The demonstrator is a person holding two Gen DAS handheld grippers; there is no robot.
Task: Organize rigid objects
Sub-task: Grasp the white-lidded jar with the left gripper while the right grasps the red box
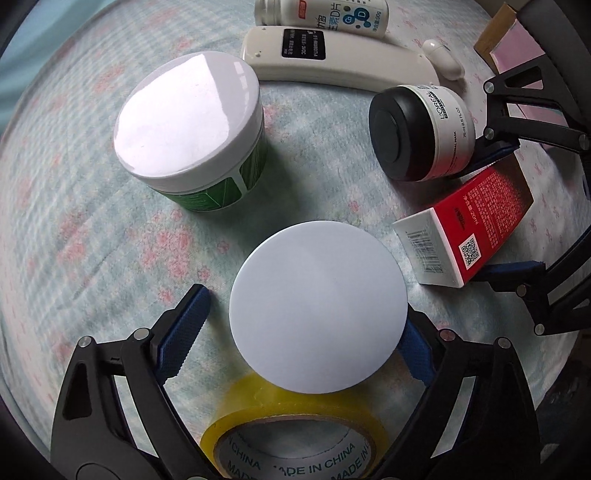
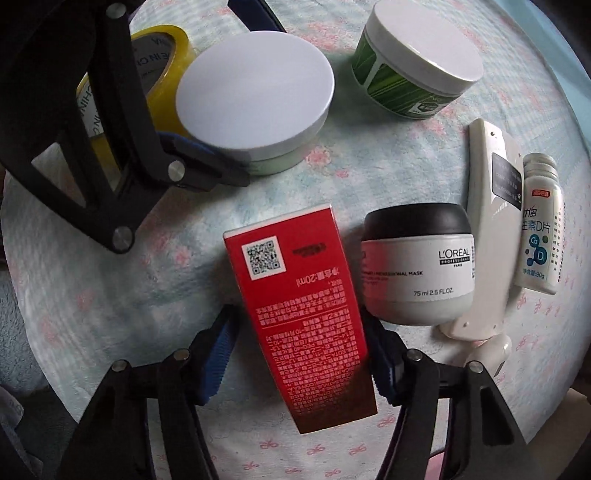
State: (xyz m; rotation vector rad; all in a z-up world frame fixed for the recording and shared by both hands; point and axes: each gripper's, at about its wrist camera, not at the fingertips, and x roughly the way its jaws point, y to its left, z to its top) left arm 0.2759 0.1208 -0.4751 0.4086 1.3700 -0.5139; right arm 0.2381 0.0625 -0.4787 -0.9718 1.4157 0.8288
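Note:
My left gripper [image 1: 299,332] is open around a pale-lidded round jar [image 1: 317,306], its left finger apart from the jar; the jar also shows in the right wrist view [image 2: 255,92]. My right gripper [image 2: 299,354] is open around a red box [image 2: 303,302], with a gap on the left side; the box also shows in the left wrist view [image 1: 476,229]. A black-lidded L'Oreal jar [image 2: 417,262] lies on its side beside the box. A green jar with a white lid [image 1: 192,129] stands further back.
A yellow tape roll [image 1: 291,435] lies just behind the pale jar. A white remote [image 1: 332,55], a white vitamin bottle [image 1: 325,14] and a small white capsule case [image 1: 443,59] lie at the far side. All rest on a floral cloth [image 1: 92,221].

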